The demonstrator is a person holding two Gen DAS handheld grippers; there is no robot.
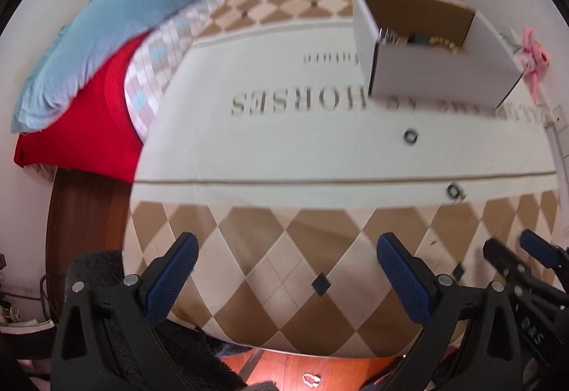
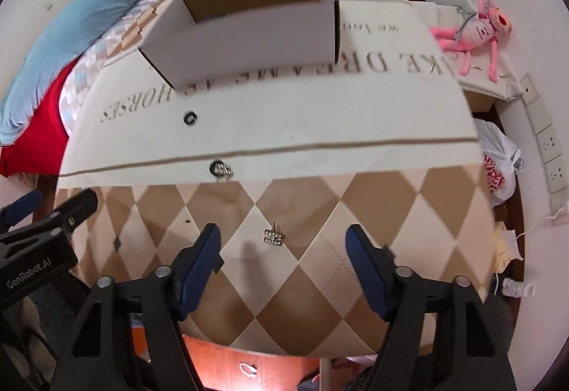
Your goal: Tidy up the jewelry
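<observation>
The cloth (image 1: 284, 149) over the bench carries large grey printed capitals that appear upside down. In the left wrist view the word "HORSES" can be read, with a smaller line above it too blurred to make out. In the right wrist view the same line shows as "KE DREAMS AS HORSES", its start cut off, the white cardboard box (image 2: 249, 31) covering part of the letters. The black body of the left claw (image 2: 39, 248), seen in the right wrist view, bears the white brand "GenRobot.AI". A white plastic bag (image 2: 498, 170) has red lettering, unreadable.
</observation>
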